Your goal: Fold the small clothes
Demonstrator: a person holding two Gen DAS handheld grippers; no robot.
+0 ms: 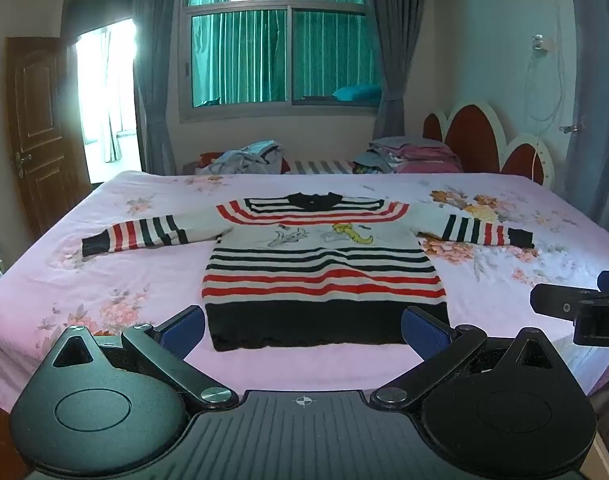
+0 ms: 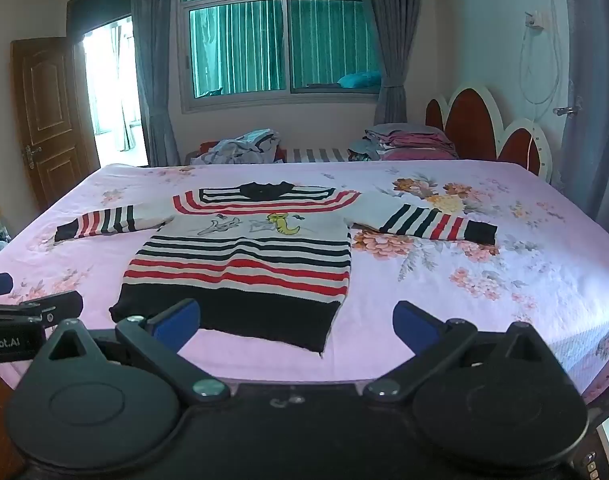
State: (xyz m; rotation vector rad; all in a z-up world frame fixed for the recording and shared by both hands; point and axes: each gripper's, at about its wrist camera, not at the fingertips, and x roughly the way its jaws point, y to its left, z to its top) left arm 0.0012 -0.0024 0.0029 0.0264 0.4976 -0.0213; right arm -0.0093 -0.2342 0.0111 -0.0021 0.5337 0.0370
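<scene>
- Small knitted sweater (image 1: 324, 264), white with red and black stripes, black hem band, cartoon print on the chest: lies flat, front up, on the pink floral bedsheet (image 1: 104, 280). Collar points to the far side, hem to the near edge of the bed. Both sleeves are spread straight out sideways.
- Left gripper (image 1: 302, 330): blue-padded fingers spread wide, nothing between them. It hangs above the near edge of the bed, with the hem band framed between the fingers. Not touching the cloth as far as I can tell.
- Right gripper (image 2: 296, 326): also wide apart and empty, just to the right of the left one. The sweater's hem corner (image 2: 318, 350) on that side sits between its fingers in view. The right gripper's finger shows at the right edge of the left wrist view.
- Judged stage: garment laid out, no fold made yet. First fold is the step in hand.
- Method note: likely start with a sleeve. Pinch the striped cuff (image 2: 480, 234) near its end, only the sleeve layers, not the sheet beneath.
- Carry the cuff low across the chest so the sleeve lands flat on the body, fold line along the side seam.
- Risk: knit is soft and will drag, shifting the body. The free gripper could pin the shoulder.
- Beyond the bed: loose heap of clothes (image 1: 244, 156) and a folded stack (image 1: 412, 152), well apart from the work.
</scene>
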